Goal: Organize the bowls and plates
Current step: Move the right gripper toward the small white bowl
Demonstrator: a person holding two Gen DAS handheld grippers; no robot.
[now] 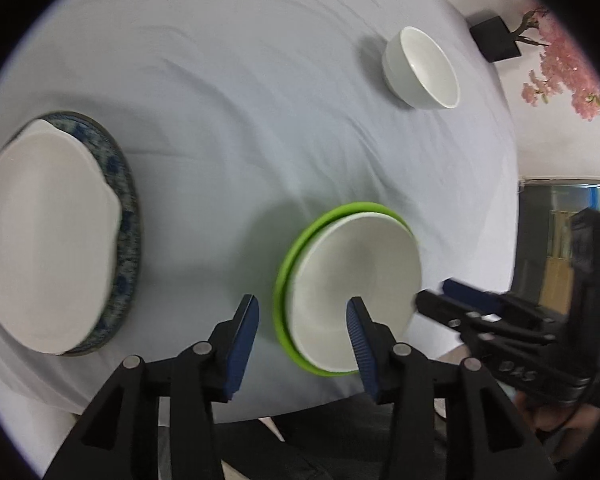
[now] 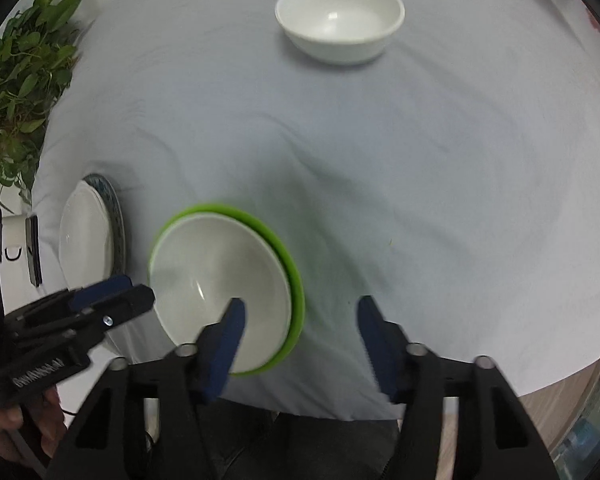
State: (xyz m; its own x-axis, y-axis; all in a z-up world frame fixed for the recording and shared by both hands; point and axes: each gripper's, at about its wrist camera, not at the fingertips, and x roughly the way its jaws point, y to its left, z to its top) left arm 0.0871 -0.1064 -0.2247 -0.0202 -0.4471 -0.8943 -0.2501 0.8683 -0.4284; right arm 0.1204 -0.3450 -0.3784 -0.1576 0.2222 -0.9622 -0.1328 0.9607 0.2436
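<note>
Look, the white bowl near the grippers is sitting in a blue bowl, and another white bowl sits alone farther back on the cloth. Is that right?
Not quite. The near white bowl sits in a green bowl, not a blue one; the right wrist view shows the green rim around it. The other white bowl does sit alone farther back on the cloth.

The counter is covered by a wrinkled pale cloth, spread ahead of the jaws. A leafy green plant is seen far left of the jaws. Pink blossoms and a black box are set against a white wall.
</note>
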